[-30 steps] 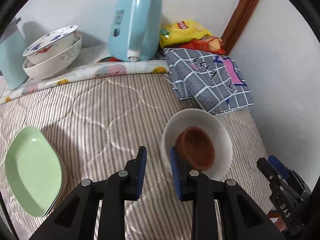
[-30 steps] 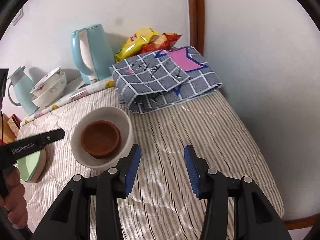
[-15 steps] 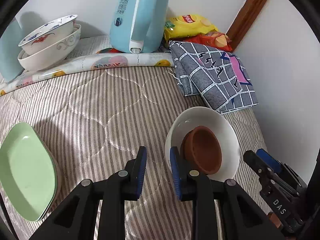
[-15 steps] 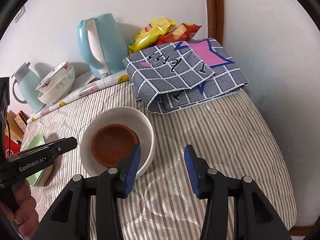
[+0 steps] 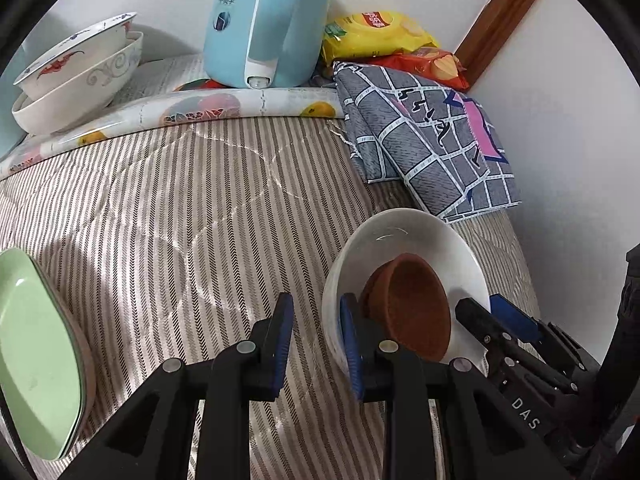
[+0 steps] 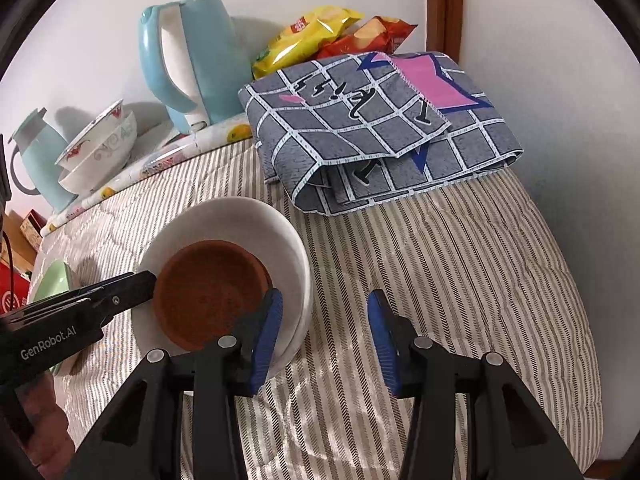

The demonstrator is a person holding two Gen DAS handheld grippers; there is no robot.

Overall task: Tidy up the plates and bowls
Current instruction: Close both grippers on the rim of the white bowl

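Observation:
A white bowl (image 5: 404,236) with a small brown bowl (image 5: 416,304) inside it sits on the striped quilt; both also show in the right wrist view, the white bowl (image 6: 248,220) around the brown bowl (image 6: 208,292). My left gripper (image 5: 314,332) is open, its jaws straddling the white bowl's near-left rim. My right gripper (image 6: 324,332) is open, its jaws straddling the bowl's right rim. Green plates (image 5: 32,352) lie at the left. Two stacked patterned bowls (image 5: 80,80) stand at the back left.
A light blue kettle (image 5: 268,20) stands on a fruit-print mat (image 5: 180,112) at the back. A folded grey checked cloth (image 6: 380,128) and snack bags (image 6: 320,36) lie by the wall corner. A second teal jug (image 6: 36,160) stands far left. The quilt's edge drops off at right.
Both grippers have moved in toward the white bowl from either side. Each now has one finger inside the rim and one outside. The bowls have not moved.

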